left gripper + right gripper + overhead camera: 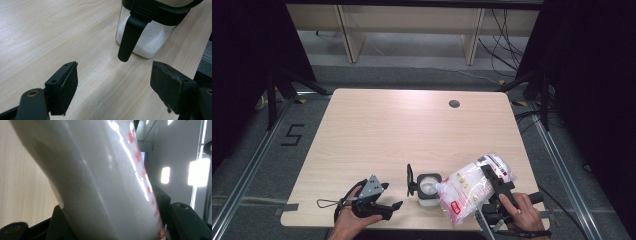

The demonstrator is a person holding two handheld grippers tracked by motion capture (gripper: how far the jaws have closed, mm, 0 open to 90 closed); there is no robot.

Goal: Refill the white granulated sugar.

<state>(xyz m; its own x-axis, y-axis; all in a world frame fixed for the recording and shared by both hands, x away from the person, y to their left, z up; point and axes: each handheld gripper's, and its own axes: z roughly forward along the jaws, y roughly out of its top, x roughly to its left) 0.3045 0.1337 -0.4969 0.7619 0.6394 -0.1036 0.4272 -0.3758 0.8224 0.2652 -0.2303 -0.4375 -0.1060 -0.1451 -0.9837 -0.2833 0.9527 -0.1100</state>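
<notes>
A clear plastic bag (464,187) of white granules with red print hangs tilted, its lower corner over the mouth of a small clear jar (428,189). My right gripper (490,178) is shut on the bag's upper part; in the right gripper view the bag (100,182) sits between both jaws. The jar (147,40) has a black rim, white granules inside, and its black lid (410,180) flipped open to the left. My left gripper (393,196) rests to the left of the jar, open, with nothing between its pads (67,85).
The light wooden table (412,125) has a round cable hole (454,104) at the back right. The jar and both hands stay close to the table's front edge. Dark stands and cables line the floor on both sides.
</notes>
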